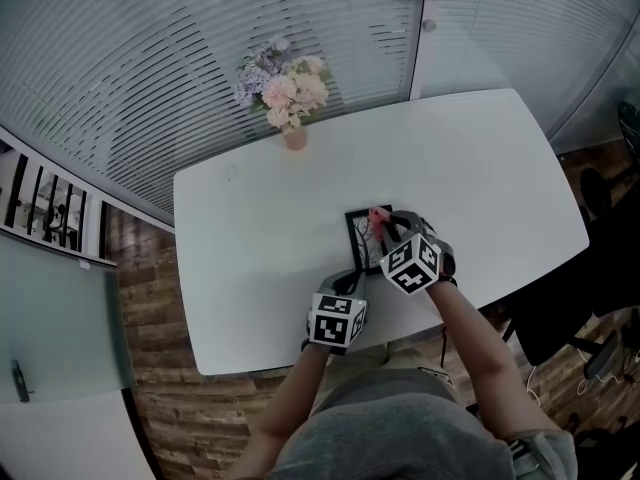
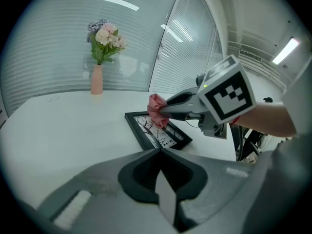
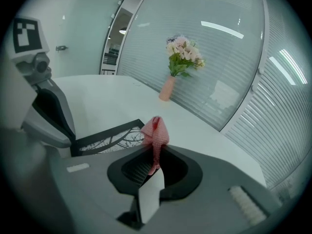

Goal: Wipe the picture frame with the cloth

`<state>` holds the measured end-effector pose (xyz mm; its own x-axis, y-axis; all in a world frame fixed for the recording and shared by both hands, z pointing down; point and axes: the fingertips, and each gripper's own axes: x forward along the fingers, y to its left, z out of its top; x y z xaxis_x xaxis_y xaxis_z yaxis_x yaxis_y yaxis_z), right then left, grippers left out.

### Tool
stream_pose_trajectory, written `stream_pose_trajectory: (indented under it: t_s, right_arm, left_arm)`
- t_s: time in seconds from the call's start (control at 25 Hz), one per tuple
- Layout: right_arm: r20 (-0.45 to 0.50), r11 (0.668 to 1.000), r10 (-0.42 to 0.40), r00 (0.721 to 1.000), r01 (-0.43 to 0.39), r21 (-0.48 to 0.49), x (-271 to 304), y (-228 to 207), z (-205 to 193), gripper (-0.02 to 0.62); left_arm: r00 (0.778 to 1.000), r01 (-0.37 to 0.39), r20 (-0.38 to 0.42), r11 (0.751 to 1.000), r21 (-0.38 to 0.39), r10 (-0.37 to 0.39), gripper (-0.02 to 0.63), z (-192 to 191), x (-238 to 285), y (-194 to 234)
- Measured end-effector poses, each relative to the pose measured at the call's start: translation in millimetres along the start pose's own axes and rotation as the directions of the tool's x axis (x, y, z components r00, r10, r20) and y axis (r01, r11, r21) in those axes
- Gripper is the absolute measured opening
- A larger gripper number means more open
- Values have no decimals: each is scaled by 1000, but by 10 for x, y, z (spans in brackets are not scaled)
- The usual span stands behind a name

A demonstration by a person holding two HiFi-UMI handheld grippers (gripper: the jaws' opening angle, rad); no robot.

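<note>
**Pink cloth gripped over a flat-lying frame**

Pink cloth [image 3: 155,130] is pinched between the closed jaws of the right gripper [image 3: 155,154], with a bunched fold standing out beyond the tips. In the head view it is seen over the 1 o'clock corner of the picture frame [image 1: 362,240], which lies flat near the middle of the white desk [image 1: 250,268]. Whether the cloth is pressed onto the pane cannot be told. The left gripper [image 2: 161,151] is held with its jaws together and nothing seen between them, its tips at the frame's 7 o'clock corner. A vase of flowers [image 1: 295,136] stands well apart at 11 o'clock.

The cloth is judged soft, light and limp, so it is best gripped close to the bunch. The frame is judged stiff and light, with a pane that could be scratched or cracked. It is also judged likely to slide on the smooth desk, so it should be steadied at its dark rim, not on the pane.
</note>
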<state>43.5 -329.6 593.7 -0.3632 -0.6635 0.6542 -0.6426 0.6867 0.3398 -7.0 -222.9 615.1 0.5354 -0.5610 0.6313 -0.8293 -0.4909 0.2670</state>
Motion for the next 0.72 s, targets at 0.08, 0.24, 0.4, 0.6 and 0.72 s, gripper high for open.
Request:
stream_pose_trajectory:
  t_s: [0.08, 0.24, 0.4, 0.6, 0.72]
  right_arm:
    - [20, 999, -10, 1000, 10, 31, -104, 6, 7, 40]
    - [60, 996, -33, 998, 28, 82, -322, 51, 39, 41]
    - [95, 993, -50, 994, 39, 116, -564, 179, 78, 41]
    - [135, 985, -65, 989, 41, 170, -874, 341, 101, 41]
    - [153, 980, -67, 986, 36, 198, -1042, 460, 96, 41]
  left_arm:
    - [1000, -3, 2, 1000, 10, 3, 3, 11, -16, -9]
    - [1000, -1, 21, 1000, 31, 1, 5, 42, -90, -41]
    - [999, -8, 44, 999, 48, 6, 3, 38, -230, -86]
    - [997, -24, 76, 998, 53, 20, 3, 8, -431, -167]
    - [995, -39, 95, 998, 47, 34, 3, -35, -575, -192]
